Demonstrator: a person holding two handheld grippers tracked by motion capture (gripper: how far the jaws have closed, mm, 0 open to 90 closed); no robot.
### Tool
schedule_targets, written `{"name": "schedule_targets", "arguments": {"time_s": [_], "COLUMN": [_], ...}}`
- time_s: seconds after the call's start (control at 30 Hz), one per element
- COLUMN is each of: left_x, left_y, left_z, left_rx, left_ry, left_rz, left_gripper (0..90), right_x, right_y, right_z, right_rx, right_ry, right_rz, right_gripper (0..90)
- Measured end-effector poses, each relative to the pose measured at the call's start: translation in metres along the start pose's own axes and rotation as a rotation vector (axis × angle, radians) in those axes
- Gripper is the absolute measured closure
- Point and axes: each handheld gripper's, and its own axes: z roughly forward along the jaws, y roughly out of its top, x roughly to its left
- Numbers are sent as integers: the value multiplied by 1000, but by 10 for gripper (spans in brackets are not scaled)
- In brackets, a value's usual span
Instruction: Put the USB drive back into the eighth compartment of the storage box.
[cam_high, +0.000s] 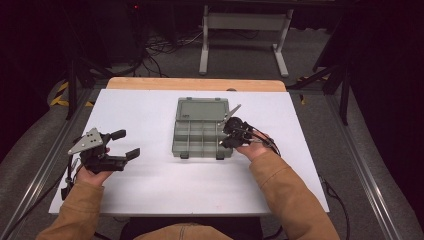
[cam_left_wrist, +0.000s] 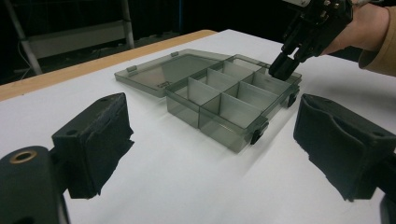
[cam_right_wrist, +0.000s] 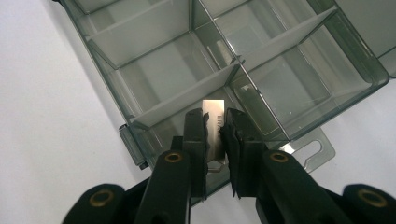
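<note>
Clamped between the narrow-set jaws of the right gripper is a small white eraser, its long axis running along the jaws and its free end pointing into the open organizer box. That end is held over the compartment directly ahead of and below the fingertips, just inside the box's near wall; the coming move is judged to be a short lowering and release there. Well apart, the left gripper is held wide open and empty, the box lying ahead of it.
</note>
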Motion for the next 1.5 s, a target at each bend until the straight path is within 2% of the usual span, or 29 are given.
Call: {"name": "schedule_targets", "arguments": {"time_s": [0.37,0.53,0.63,0.73,0.8,0.9,0.93,1.0,1.07,1.27,1.43,1.5], "left_x": [-1,-1,0,0,1,2,3,4,4,5,8,8], "left_y": [0,0,0,1,2,6,7,8,11,20,27,29], "left_z": [1,1,1,2,3,5,6,9,15,28,38,42], "left_rx": [3,4,6,-5,-13,20,33,46,61,110,154,176], "left_ry": [-4,-7,-9,-18,-34,-34,-33,-61,-52,-44,-47,-23], "left_rz": [0,-1,0,-12,-24,-38,-37,-33,-28,1,2,16], "left_gripper": [118,118,117,105,82,57,36,21,5,55,184,263], "right_x": [-1,-1,-2,-2,-2,-4,-6,-8,-11,-15,-19,-21], "right_y": [-1,-2,-2,-2,-4,-6,-8,-10,-12,-14,-17,-18], "right_z": [3,1,-1,-5,-10,-16,-18,-23,-28,-38,-44,-46], "right_rx": [11,-5,-23,-42,-59,-83,-92,-104,-119,-135,-152,-163], "right_ry": [13,19,23,18,7,11,11,16,16,9,-8,-17], "right_rz": [1,2,11,9,12,22,25,36,41,33,33,37], "right_gripper": [791,782,709,752,829,900,900,900,900,900,900,900]}}
